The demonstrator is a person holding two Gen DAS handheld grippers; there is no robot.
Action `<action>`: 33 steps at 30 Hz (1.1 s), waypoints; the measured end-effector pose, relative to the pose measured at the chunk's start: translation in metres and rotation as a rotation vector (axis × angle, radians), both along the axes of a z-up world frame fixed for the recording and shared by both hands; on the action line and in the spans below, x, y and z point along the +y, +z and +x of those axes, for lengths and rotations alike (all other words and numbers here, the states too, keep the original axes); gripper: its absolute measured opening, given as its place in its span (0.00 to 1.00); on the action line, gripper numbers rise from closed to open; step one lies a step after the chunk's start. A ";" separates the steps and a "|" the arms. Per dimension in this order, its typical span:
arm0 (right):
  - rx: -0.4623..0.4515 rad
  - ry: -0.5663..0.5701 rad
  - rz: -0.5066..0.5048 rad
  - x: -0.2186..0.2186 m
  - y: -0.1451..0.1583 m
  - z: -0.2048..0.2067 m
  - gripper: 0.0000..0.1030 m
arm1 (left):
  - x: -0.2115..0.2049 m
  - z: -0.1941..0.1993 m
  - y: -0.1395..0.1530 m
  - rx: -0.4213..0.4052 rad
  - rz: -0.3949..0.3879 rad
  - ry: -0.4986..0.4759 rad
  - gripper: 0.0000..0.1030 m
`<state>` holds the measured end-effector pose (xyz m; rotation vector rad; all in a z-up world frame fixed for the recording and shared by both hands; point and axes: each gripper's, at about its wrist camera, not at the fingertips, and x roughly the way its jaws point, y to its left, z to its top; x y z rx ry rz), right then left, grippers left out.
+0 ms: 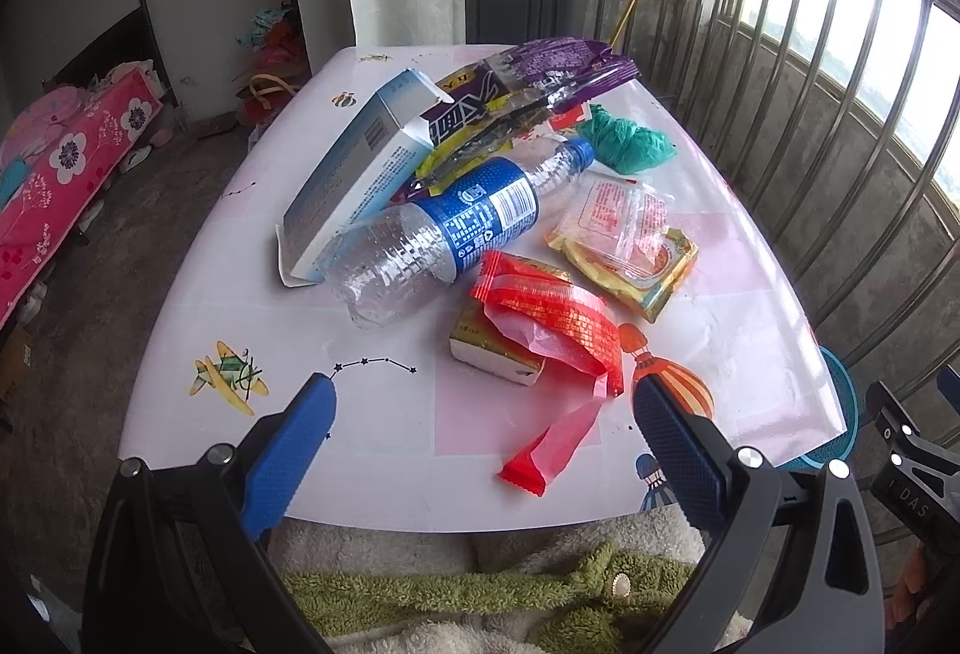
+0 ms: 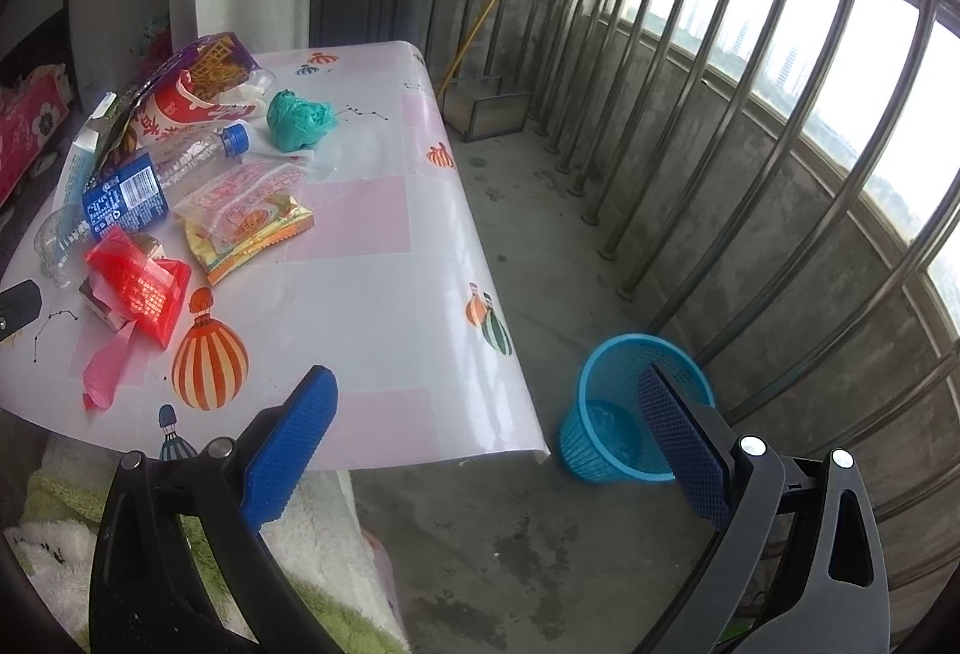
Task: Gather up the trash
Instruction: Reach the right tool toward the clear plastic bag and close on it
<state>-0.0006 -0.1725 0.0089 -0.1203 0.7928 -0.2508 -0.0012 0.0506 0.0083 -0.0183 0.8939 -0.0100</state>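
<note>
Left gripper (image 1: pixel 483 408): your jaws are spread wide, holding nothing.
Right gripper (image 2: pixel 486 402): also spread, empty.
Trash: bottle (image 1: pixel 444 228) at your 12 o'clock on the table (image 1: pixel 240 306).
Bin (image 2: pixel 624 408): on the floor, 1 o'clock of your right gripper.

— How many bottles are lying on the tabletop (image 1: pixel 198 306)?
— One plastic bottle (image 1: pixel 444 234) is lying there. One long blue box (image 1: pixel 360 162) too.
— And wrappers?
— One red wrapper (image 1: pixel 552 318), one yellow packet (image 1: pixel 630 246), one purple bag (image 1: pixel 540 78) and one green crumpled bag (image 1: pixel 624 141).
— Bins?
— One blue basket (image 2: pixel 624 408) is standing on the floor.
</note>
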 end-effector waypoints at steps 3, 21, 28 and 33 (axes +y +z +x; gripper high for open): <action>-0.049 0.032 0.031 0.007 0.007 0.006 0.92 | 0.017 0.004 0.001 -0.028 -0.039 0.021 0.94; -0.020 0.211 0.368 0.041 -0.005 0.069 0.92 | 0.060 0.012 -0.010 -0.226 -0.298 -0.169 0.94; 0.058 0.206 0.468 0.036 -0.024 0.095 0.81 | 0.039 0.028 -0.025 -0.221 -0.271 -0.258 0.94; 0.082 0.204 0.517 0.032 -0.035 0.118 0.77 | 0.024 0.042 -0.038 -0.195 -0.207 -0.306 0.85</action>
